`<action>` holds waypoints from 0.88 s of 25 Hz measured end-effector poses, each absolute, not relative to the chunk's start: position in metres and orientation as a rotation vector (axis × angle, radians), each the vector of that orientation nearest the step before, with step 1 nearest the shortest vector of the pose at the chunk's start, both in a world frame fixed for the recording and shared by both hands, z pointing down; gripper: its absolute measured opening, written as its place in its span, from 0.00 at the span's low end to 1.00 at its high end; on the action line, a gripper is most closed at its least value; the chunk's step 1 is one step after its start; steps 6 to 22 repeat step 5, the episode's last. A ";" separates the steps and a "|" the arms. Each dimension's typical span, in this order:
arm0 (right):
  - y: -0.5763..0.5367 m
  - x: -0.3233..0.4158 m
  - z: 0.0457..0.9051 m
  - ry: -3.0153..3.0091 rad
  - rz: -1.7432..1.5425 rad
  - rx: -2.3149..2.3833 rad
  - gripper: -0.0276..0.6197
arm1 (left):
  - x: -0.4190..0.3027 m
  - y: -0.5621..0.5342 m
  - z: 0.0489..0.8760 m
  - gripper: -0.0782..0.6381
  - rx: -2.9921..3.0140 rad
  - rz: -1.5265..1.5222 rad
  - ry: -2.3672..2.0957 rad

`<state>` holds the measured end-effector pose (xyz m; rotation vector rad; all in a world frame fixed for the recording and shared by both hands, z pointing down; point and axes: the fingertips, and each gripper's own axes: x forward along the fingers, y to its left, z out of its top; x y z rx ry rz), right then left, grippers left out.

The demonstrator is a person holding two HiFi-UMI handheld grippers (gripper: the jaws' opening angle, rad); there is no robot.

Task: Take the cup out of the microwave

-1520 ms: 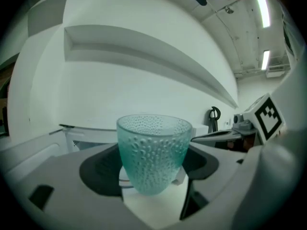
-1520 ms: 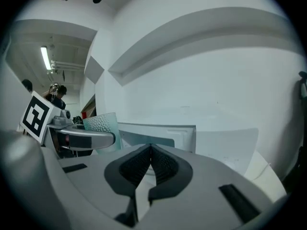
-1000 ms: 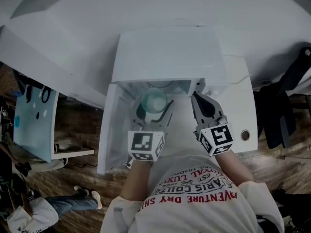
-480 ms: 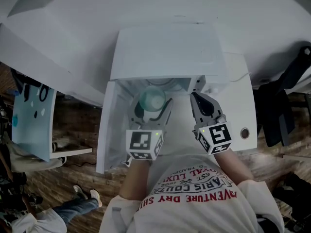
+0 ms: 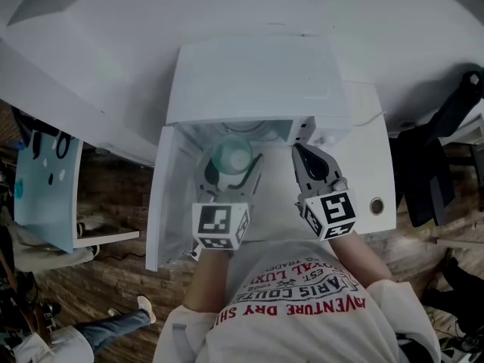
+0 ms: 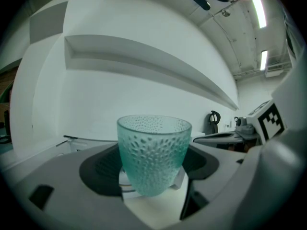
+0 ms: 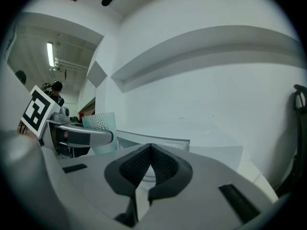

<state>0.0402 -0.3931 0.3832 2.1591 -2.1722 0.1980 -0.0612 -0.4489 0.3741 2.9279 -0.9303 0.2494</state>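
A teal dimpled glass cup [image 5: 231, 157] [image 6: 152, 152] stands upright between the jaws of my left gripper [image 5: 231, 171] [image 6: 153, 178], which is shut on it. The cup hangs just in front of the mouth of the white microwave [image 5: 253, 78], whose door [image 5: 168, 203] is swung open to the left. In the left gripper view only white wall shows behind the cup. My right gripper [image 5: 310, 161] [image 7: 149, 152] is to the right of the cup, its jaws closed together on nothing. The right gripper view shows the cup [image 7: 103, 122] at its left.
The microwave sits on a white counter [image 5: 370, 157] with a small round fitting [image 5: 376, 205] near its front right. A dark garment [image 5: 439, 165] hangs at the right. A teal board [image 5: 45, 187] stands over wooden floor at the left.
The whole head view has drifted slightly left. The cup and both grippers keep almost the same place relative to the microwave.
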 end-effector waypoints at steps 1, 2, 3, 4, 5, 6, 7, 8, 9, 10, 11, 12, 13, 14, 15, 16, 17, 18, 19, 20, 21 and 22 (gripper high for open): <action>-0.393 0.040 0.383 -2.172 0.200 2.159 0.06 | -0.061 -0.449 0.374 0.63 2.927 0.249 -0.930; -0.393 0.041 0.384 -2.170 0.202 2.159 0.06 | -0.061 -0.450 0.375 0.63 2.926 0.249 -0.928; -0.393 0.041 0.384 -2.169 0.204 2.159 0.06 | -0.061 -0.450 0.375 0.63 2.924 0.250 -0.926; -0.393 0.041 0.385 -2.167 0.207 2.158 0.06 | -0.060 -0.450 0.376 0.63 2.921 0.250 -0.924; -0.393 0.042 0.385 -2.165 0.209 2.158 0.06 | -0.060 -0.450 0.376 0.63 2.919 0.250 -0.922; -0.393 0.042 0.385 -2.165 0.209 2.158 0.06 | -0.060 -0.450 0.376 0.63 2.919 0.250 -0.922; -0.393 0.042 0.385 -2.165 0.209 2.158 0.06 | -0.060 -0.450 0.376 0.63 2.919 0.250 -0.922; -0.393 0.042 0.385 -2.165 0.209 2.158 0.06 | -0.060 -0.450 0.376 0.63 2.919 0.250 -0.922; -0.393 0.042 0.385 -2.165 0.209 2.158 0.06 | -0.060 -0.450 0.376 0.63 2.919 0.250 -0.922; -0.393 0.042 0.385 -2.165 0.209 2.158 0.06 | -0.060 -0.450 0.376 0.63 2.919 0.250 -0.922; -0.393 0.042 0.385 -2.165 0.209 2.158 0.06 | -0.060 -0.450 0.376 0.63 2.919 0.250 -0.922; -0.393 0.042 0.385 -2.165 0.209 2.158 0.06 | -0.060 -0.450 0.376 0.63 2.919 0.250 -0.922; -0.393 0.042 0.385 -2.165 0.209 2.158 0.06 | -0.060 -0.450 0.376 0.63 2.919 0.250 -0.922; -0.393 0.042 0.385 -2.165 0.209 2.158 0.06 | -0.060 -0.450 0.376 0.63 2.919 0.250 -0.922; -0.393 0.042 0.385 -2.165 0.209 2.158 0.06 | -0.060 -0.450 0.376 0.63 2.919 0.250 -0.922; -0.393 0.042 0.385 -2.165 0.209 2.158 0.06 | -0.060 -0.450 0.376 0.63 2.919 0.250 -0.922; -0.393 0.042 0.385 -2.165 0.209 2.158 0.06 | -0.060 -0.450 0.376 0.63 2.919 0.250 -0.922; -0.393 0.042 0.385 -2.165 0.209 2.158 0.06 | -0.060 -0.450 0.376 0.63 2.919 0.250 -0.922; -0.393 0.042 0.385 -2.165 0.209 2.158 0.06 | -0.060 -0.450 0.376 0.63 2.919 0.250 -0.922; -0.393 0.042 0.385 -2.165 0.209 2.158 0.06 | -0.060 -0.450 0.376 0.63 2.919 0.250 -0.922; -0.393 0.042 0.385 -2.165 0.209 2.158 0.06 | -0.060 -0.450 0.376 0.63 2.919 0.250 -0.922; -0.393 0.042 0.385 -2.165 0.209 2.158 0.06 | -0.060 -0.450 0.376 0.63 2.919 0.250 -0.922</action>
